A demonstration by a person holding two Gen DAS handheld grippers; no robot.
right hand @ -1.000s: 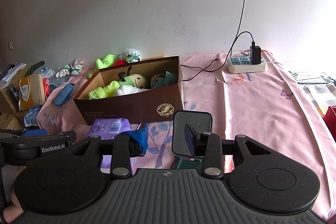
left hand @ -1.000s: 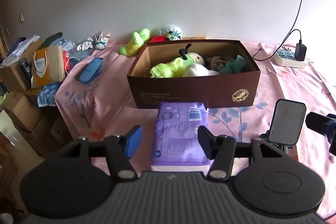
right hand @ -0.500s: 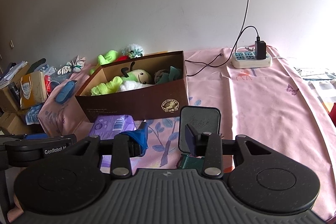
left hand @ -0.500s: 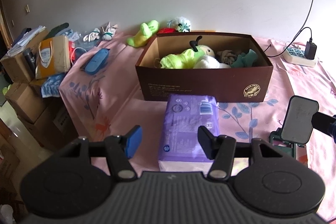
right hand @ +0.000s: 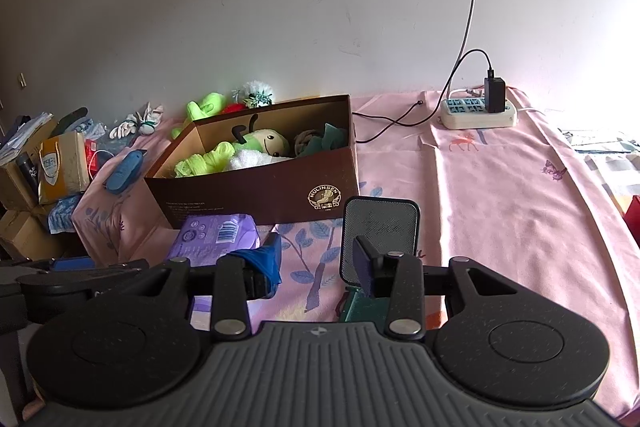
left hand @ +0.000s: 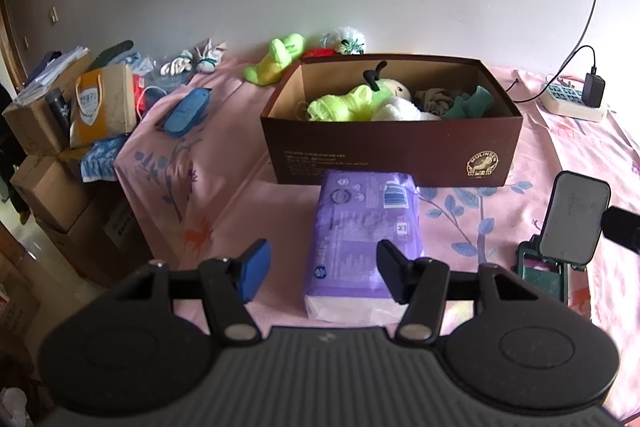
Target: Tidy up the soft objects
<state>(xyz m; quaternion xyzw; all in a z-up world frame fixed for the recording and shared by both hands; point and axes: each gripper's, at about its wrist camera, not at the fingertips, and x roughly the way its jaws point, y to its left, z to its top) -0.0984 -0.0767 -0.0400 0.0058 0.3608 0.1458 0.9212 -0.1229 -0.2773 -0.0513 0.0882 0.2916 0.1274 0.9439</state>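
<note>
A brown cardboard box (left hand: 400, 151) on the pink bed holds a green plush toy (left hand: 352, 101), a white soft piece and dark cloths; it also shows in the right wrist view (right hand: 260, 187). A purple soft pack (left hand: 366, 235) lies in front of it, seen too in the right wrist view (right hand: 216, 233). My left gripper (left hand: 320, 267) is open and empty, just short of the pack's near end. My right gripper (right hand: 318, 263) is open and empty above the sheet, right of the pack. Behind the box lie a green plush (left hand: 278, 61), a red item and a white-green pompom (left hand: 350, 41).
A phone on a stand (right hand: 380, 239) rises right by my right finger; it also shows in the left wrist view (left hand: 574, 219). A power strip with charger (right hand: 478, 111) lies far right. A blue case (left hand: 186, 111), white gloves (left hand: 192, 63) and stacked cartons (left hand: 48, 131) are at left.
Both grippers have drawn back and shifted a little, so the box and purple pack sit slightly farther right and higher in the left view. Jaws stayed open; nothing was grasped.
</note>
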